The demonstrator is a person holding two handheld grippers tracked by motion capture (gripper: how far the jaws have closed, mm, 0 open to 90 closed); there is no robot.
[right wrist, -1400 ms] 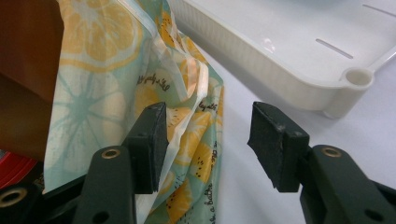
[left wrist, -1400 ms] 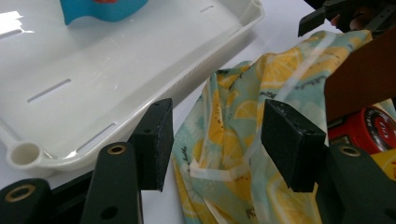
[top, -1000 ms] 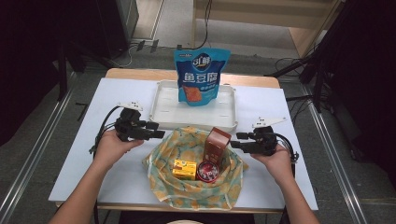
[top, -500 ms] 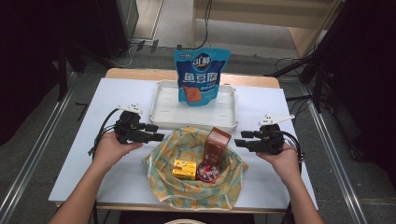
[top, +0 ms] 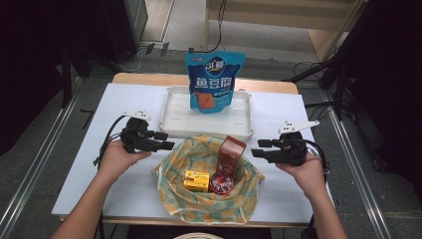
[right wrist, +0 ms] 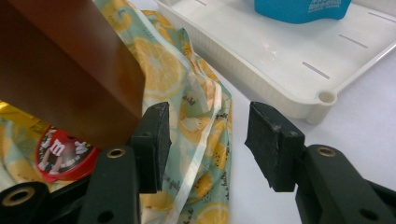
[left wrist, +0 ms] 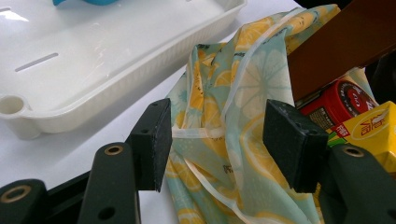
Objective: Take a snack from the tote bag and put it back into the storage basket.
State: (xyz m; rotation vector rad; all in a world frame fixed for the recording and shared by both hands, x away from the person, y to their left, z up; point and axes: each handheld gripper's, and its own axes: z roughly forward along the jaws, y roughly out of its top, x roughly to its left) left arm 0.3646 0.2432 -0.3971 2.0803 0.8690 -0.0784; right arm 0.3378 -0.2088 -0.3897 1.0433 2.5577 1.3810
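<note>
I'm holding both grippers at the lemon-print bag (top: 206,199), one per side. Left gripper (left wrist: 215,140) jaws are gaping, with the bag's edge sitting between them, not pinched. Right gripper (right wrist: 208,142) jaws are gaping too, bag rim just ahead of them, brown box (right wrist: 60,65) off to their left.

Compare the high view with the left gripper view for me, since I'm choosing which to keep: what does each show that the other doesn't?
High view alone: both hands, the right gripper and the whole blue snack pouch standing in the tray. Left gripper view alone: the left gripper with jaws open, the lemon-print bag's edge between them. Both: the white tray, the brown box, the red tin and the yellow box.
</note>
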